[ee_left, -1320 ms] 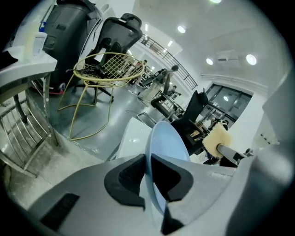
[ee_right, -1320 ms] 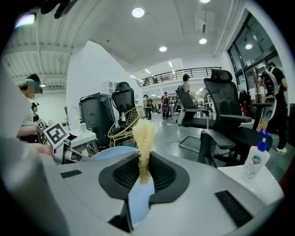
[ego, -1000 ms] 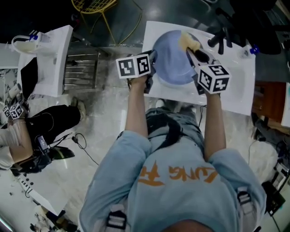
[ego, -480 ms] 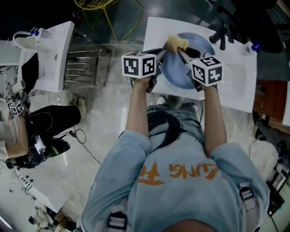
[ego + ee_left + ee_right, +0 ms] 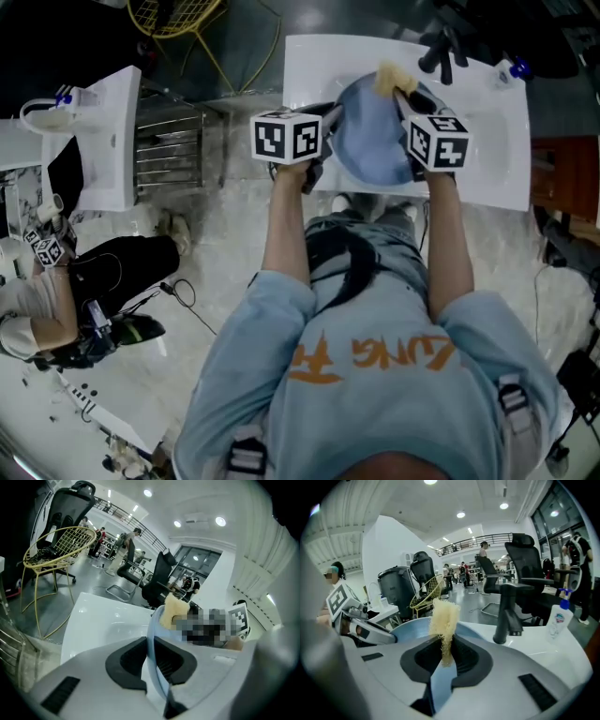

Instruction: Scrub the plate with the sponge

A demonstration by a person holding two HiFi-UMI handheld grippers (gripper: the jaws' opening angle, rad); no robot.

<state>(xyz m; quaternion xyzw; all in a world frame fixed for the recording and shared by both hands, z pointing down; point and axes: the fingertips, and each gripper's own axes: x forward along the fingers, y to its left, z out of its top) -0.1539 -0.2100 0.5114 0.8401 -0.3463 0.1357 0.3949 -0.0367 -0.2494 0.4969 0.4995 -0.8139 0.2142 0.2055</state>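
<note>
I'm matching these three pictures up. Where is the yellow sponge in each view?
Head view: top centre, sponge at the blue plate's far rim.
Left gripper view: centre, at the top of the plate's edge.
Right gripper view: centre, upright, pinched in the right claw.
Shared landmark: the blue plate, in all three.

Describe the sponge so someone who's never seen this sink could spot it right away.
Find the white rectangular sink in front of the person, where the left claw holds a round pale blue plate. At the plate's far rim, the right claw pinches a ragged pale yellow sponge. It is the only soft, fuzzy thing there; the black faucet beside it is hard and smooth.
</note>
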